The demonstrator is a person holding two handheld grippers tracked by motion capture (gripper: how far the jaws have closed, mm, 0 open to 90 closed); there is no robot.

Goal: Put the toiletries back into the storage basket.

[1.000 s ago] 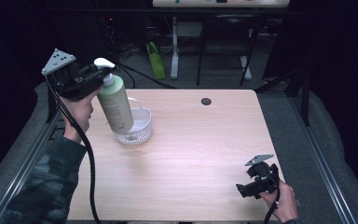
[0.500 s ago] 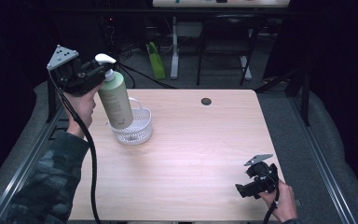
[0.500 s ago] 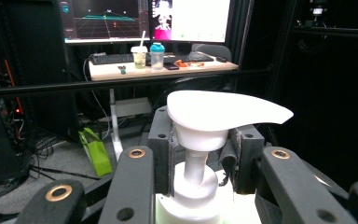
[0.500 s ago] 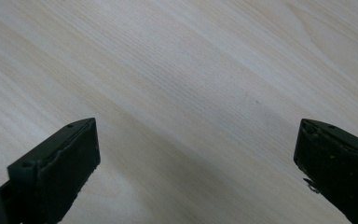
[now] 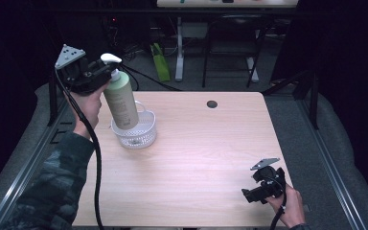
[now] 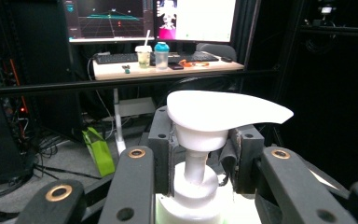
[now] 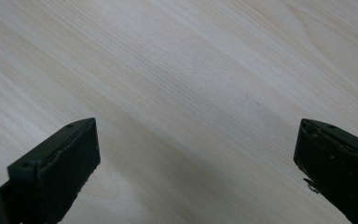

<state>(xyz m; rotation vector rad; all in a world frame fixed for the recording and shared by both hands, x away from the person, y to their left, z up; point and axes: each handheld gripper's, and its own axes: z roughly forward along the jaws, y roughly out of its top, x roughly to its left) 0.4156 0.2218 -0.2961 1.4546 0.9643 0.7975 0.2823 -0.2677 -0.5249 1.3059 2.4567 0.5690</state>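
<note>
Nearest to you, your right gripper (image 5: 264, 186) rests low over the front right corner of the desk (image 5: 206, 158), its fingers (image 7: 58, 163) spread wide with nothing but bare wood grain between them, so that hand is free to help. Further in and to the left, your left gripper (image 5: 97, 76) has its fingers (image 6: 161, 149) closed on the neck of the green pump bottle (image 5: 120, 100), just under the white pump head (image 6: 223, 112), and the bottle hangs tilted, its base down in or just above the white mesh basket (image 5: 135, 132) at the left side of the desk; whether the base touches the basket floor is hard to tell. Judge the bottle as a stiff plastic body that is probably fairly heavy if it is full, with smooth sides that would be slippery to pinch. The neck is a sound place to hold: it is narrow, rigid, and the collar and pump head above the fingers act as a stop against sliding through. Held that high, though, the weight hangs well below the grip, so expect the body to swing and lean, as it does now. Keep clear of the spout, which could press down and dispense. The basket looks light and thin-walled and may shift or tip if the bottle pushes on its rim. Beyond the desk lie cables (image 5: 143, 79) on the floor and a second desk with monitors (image 6: 149, 18).
</note>
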